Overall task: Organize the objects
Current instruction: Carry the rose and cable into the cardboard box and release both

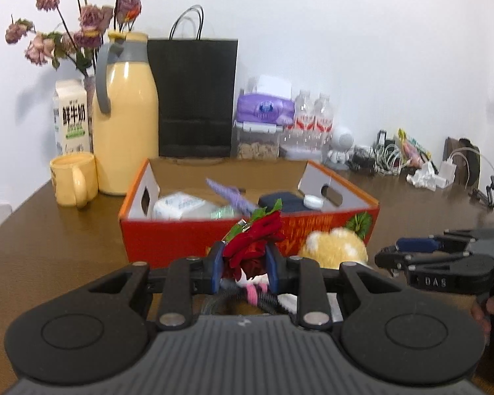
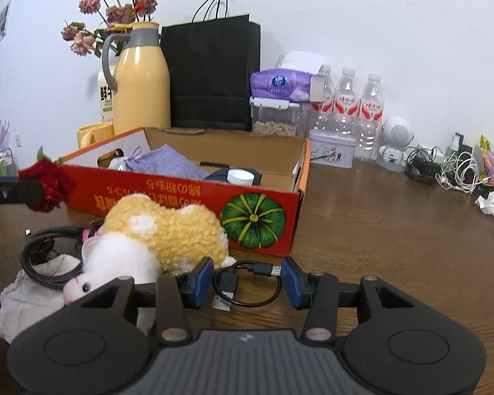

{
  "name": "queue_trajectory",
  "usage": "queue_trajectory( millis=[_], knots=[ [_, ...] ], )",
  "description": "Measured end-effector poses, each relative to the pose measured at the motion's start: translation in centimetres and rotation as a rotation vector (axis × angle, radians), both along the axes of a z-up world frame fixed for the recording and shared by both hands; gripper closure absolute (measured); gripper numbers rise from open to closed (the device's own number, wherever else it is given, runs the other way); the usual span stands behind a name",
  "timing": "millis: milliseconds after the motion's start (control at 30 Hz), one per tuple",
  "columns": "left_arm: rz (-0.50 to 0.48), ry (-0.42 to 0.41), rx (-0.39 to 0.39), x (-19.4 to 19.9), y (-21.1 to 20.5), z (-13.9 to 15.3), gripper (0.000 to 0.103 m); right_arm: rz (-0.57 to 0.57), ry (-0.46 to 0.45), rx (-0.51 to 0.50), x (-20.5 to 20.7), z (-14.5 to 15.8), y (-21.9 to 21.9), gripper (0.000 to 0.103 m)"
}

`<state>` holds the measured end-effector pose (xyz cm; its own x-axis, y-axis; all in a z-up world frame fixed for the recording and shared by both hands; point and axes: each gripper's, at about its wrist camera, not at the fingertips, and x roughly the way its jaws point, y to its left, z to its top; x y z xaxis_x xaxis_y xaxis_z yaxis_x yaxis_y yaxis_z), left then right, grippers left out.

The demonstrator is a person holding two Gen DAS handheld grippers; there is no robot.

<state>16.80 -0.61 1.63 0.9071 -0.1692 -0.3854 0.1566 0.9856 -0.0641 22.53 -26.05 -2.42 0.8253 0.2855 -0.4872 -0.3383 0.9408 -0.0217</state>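
My left gripper [image 1: 244, 265] is shut on a red artificial rose [image 1: 258, 233], its bloom and green leaves sticking up between the blue pads, just in front of the orange cardboard box [image 1: 187, 233]. The right wrist view shows the same rose [image 2: 47, 182] held at the far left. The box [image 2: 168, 194] holds a purple pouch [image 2: 171, 166], a white packet [image 1: 178, 204], a dark case and a white cap. My right gripper [image 2: 247, 278] stands open over a short black USB cable [image 2: 247, 283] on the table. A yellow and white plush toy [image 2: 154, 240] lies against the box front.
Behind the box stand a yellow thermos [image 1: 125, 125], yellow mug [image 1: 72, 179], milk carton, black paper bag [image 1: 194, 98], tissue pack, water bottles [image 2: 345, 112] and a tin. Tangled cables [image 2: 444, 168] lie at the right. A braided black cable [image 2: 49, 263] and crumpled tissue lie at the left.
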Motion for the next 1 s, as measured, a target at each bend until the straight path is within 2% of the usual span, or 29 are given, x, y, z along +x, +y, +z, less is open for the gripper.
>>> queue_trajectory(
  millis=[267,433,533,700,867,1000],
  knots=[
    [-0.004,-0.083,0.007,2.3,-0.4,3.2,0.076,0.016,-0.092,-0.006,-0.5,3.3,0.0,0.059],
    [0.017,-0.104,-0.002,4.9,-1.2,4.3,0.076,0.048,-0.173,-0.047,0.8,6.1,1.7,0.059],
    [0.052,-0.098,-0.012,6.9,-1.6,4.5,0.076,0.065,-0.186,-0.033,2.8,7.1,2.9,0.059],
    [0.088,-0.094,-0.020,10.6,-2.2,4.7,0.076,0.096,-0.213,-0.011,6.3,7.8,5.5,0.059],
    [0.150,-0.044,-0.041,14.7,-1.5,3.3,0.076,0.081,-0.176,0.025,10.4,7.1,7.7,0.059],
    [0.167,0.005,-0.025,16.2,-0.6,1.7,0.076,0.073,-0.144,0.045,12.0,5.8,7.9,0.059]
  ],
)
